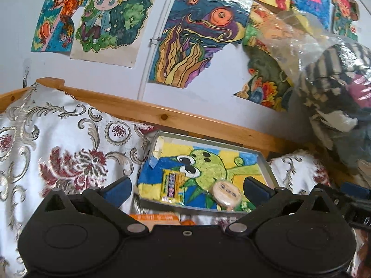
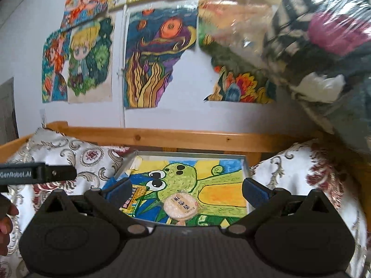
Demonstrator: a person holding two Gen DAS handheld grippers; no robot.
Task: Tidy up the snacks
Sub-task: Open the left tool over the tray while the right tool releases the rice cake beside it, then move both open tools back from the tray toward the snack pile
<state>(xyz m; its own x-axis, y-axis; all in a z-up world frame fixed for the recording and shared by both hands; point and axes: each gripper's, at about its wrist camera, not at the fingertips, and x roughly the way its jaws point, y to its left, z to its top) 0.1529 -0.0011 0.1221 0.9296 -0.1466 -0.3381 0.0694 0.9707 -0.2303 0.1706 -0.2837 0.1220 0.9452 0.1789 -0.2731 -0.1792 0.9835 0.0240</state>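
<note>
Both tools gape wide, nothing between the fingers: left tool (image 1: 189, 188), right tool (image 2: 186, 188). Tray (image 2: 247, 169) beyond them, between cushions, holds yellow packet (image 1: 171, 186) left and round cracker (image 2: 180, 205) right. Orange snack (image 1: 154, 216) lies near, outside tray; likely more sorting left.

The right gripper (image 2: 185, 188) stands with its blue-padded jaws wide apart and nothing between them. Beyond it a shallow grey tray (image 2: 247, 164), lined with a drawing of a green creature, lies between two flowered cushions. A round wrapped rice cracker (image 2: 180, 206) rests near the tray's near edge; a yellow snack packet (image 2: 134, 198) lies to its left, partly hidden by the left finger (image 2: 119, 188). The other gripper (image 2: 37, 173) pokes in from the far left.
</note>
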